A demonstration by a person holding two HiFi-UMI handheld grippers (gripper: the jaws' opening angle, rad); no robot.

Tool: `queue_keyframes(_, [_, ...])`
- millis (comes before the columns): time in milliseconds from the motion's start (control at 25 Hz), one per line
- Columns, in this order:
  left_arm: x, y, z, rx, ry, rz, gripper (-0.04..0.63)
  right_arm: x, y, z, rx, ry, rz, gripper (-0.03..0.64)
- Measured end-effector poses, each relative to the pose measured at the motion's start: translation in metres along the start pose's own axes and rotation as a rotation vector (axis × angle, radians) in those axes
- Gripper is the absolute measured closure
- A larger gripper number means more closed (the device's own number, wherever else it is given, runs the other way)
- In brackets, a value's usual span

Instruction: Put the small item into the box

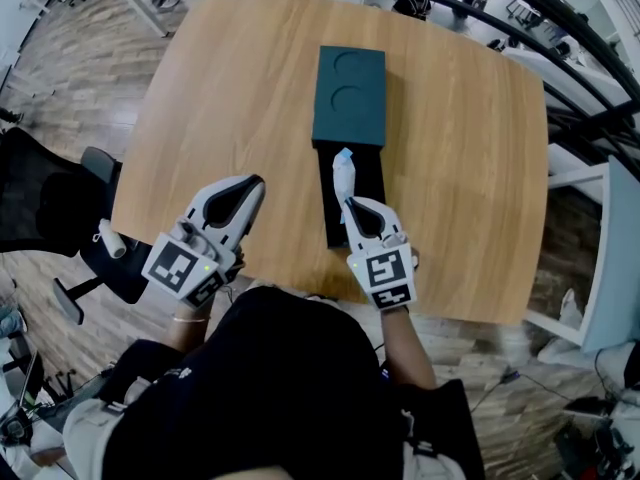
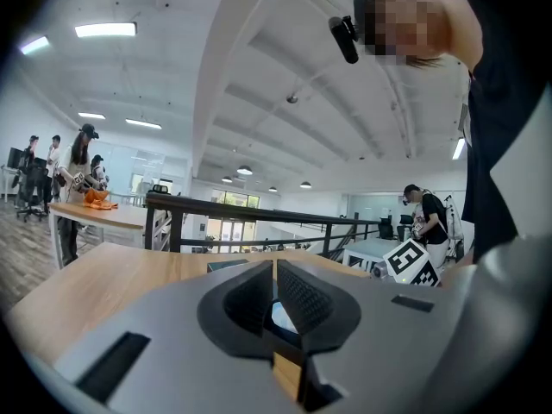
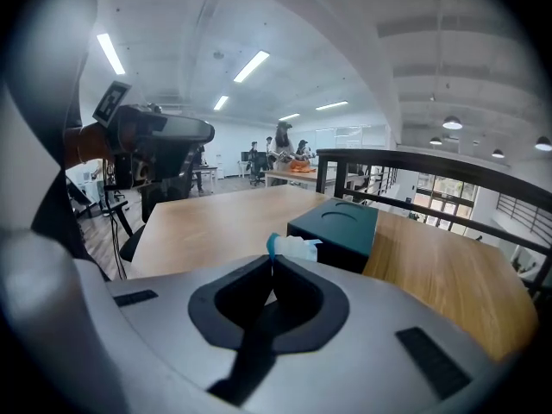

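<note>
A dark teal box (image 1: pixel 348 96) with two round recesses in its top lies at the middle of the wooden table (image 1: pixel 230 98). Its black tray (image 1: pixel 366 183) sticks out toward me. My right gripper (image 1: pixel 347 202) is shut on a small white item with a blue end (image 1: pixel 343 170), held over the tray. In the right gripper view the item (image 3: pixel 293 247) pokes out past the gripper (image 3: pixel 272 262), in front of the teal box (image 3: pixel 338 228). My left gripper (image 1: pixel 257 182) hovers left of the tray, shut and empty; its pads (image 2: pixel 293 293) are pressed together.
A black office chair (image 1: pixel 55 218) stands off the table's left edge. A black railing (image 1: pixel 520 8) curves behind the table's far right corner, and a white desk (image 1: pixel 610 258) is at the right. People stand at distant desks (image 2: pixel 82 179).
</note>
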State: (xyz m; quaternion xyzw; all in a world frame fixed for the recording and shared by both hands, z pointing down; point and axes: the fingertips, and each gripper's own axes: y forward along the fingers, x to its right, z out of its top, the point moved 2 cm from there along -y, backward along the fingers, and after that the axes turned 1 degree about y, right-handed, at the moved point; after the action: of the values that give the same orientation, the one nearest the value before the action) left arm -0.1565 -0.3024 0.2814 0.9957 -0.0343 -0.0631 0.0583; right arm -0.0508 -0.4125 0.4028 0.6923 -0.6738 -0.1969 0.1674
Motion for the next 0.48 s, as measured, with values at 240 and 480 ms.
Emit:
queue_keyframes(240, [-0.007, -0.003, -0.001, 0.0, -0.003, 0.012, 0.571, -0.003, 0.014, -0.007, -0.051, -0.031, 0.017, 0.592])
queue_keyframes(480, [-0.018, -0.009, -0.002, -0.001, -0.003, 0.035, 0.571, -0.009, 0.026, -0.014, -0.109, -0.06, 0.045, 0.592])
